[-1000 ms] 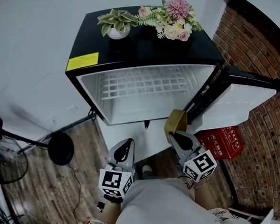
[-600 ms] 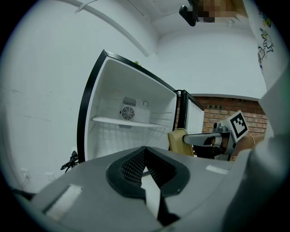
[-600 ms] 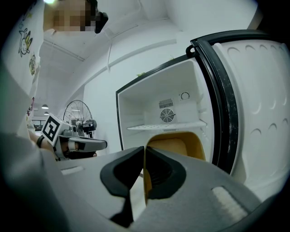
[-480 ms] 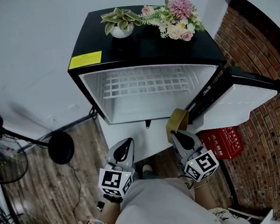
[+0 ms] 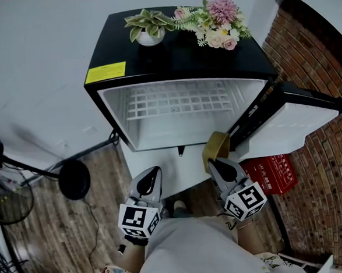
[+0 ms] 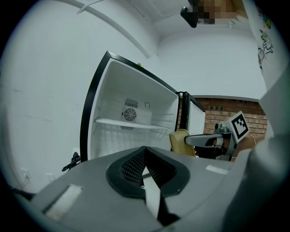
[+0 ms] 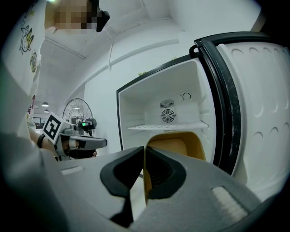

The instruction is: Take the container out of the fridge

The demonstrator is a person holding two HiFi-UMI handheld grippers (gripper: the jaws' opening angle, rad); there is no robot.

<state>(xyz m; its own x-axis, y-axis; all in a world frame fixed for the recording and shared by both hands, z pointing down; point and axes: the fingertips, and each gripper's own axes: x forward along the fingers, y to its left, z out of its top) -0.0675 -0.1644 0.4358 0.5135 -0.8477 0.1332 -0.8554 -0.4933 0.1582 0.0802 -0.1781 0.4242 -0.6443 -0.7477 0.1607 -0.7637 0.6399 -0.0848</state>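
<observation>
Container (image 5: 216,145), tan and open-topped, hangs outside the fridge (image 5: 177,59), at 5 o'clock from its opening and just beside the swung-out door (image 5: 298,121). The right tool (image 5: 215,161) pinches its rim from 6 o'clock. The left tool (image 5: 155,171), at 9 o'clock from the right one, is pressed together on nothing.

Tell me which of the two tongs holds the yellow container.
The right tongs: they are shut on the edge of the yellow container. The left tongs are shut on nothing.
</observation>
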